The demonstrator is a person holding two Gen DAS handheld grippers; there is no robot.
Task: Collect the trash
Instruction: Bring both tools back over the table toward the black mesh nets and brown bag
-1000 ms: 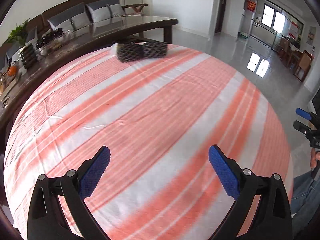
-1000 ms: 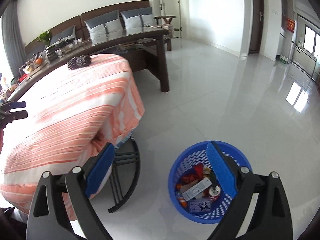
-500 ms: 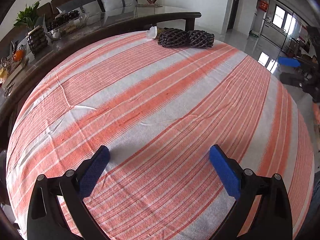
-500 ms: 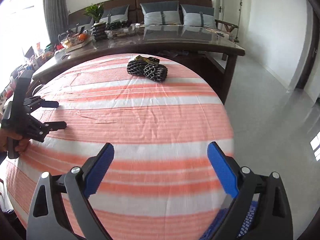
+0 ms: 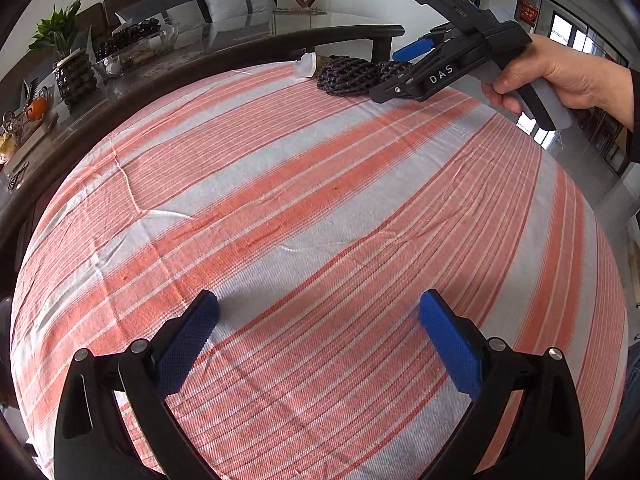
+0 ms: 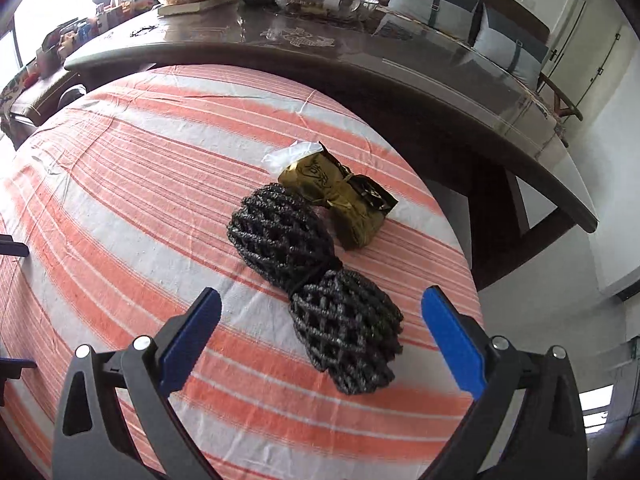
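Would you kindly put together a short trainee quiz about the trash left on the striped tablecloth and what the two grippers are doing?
1. True or false: the right gripper is shut on the black foam netting.
2. Which item lies beside the netting, on its far side from the right wrist camera? A) gold foil packet B) blue basket C) glass bottle
3. Fill in: the left gripper hovers over bare striped ______.

Key
1. False: its jaws are open, with the netting lying ahead between them, untouched.
2. A; a white wrapper scrap also lies just beyond the packet.
3. Tablecloth; its jaws hold nothing.
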